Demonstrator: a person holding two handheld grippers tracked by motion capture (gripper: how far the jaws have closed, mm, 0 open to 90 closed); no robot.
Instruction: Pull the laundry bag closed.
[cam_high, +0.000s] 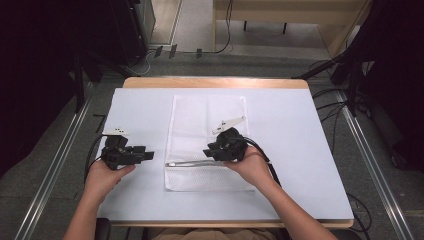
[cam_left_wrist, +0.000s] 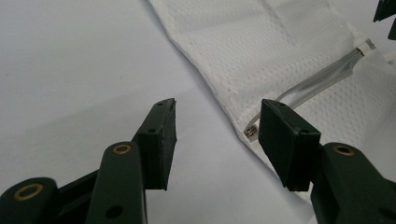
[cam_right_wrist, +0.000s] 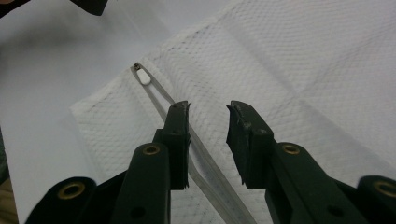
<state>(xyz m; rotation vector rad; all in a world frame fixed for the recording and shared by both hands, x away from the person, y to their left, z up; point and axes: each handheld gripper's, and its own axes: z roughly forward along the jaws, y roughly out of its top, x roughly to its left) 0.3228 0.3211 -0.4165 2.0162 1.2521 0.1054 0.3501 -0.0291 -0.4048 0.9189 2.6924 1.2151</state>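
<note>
While both tools stand apart from the cloth, item: white mesh laundry bag (cam_high: 207, 142), flat at mid-table on the white sheet (cam_high: 300, 150), zipper (cam_high: 192, 163) across its near part. Left gripper (cam_left_wrist: 217, 133): jaws spread, empty, at the bag's left edge. Right gripper (cam_right_wrist: 208, 137): jaws parted, nothing pinched, over the zipper line. Step judged: approach to the zipper pull (cam_right_wrist: 143, 76); next calls for bracing the edge and pinching that pull. The right gripper view reveals the pull tab; the high view resolves a thin line.

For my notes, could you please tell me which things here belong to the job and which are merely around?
In the job: white mesh bag; its zipper; left gripper; right gripper.
Merely around: white table cover; floor cables; wooden bench.
</note>
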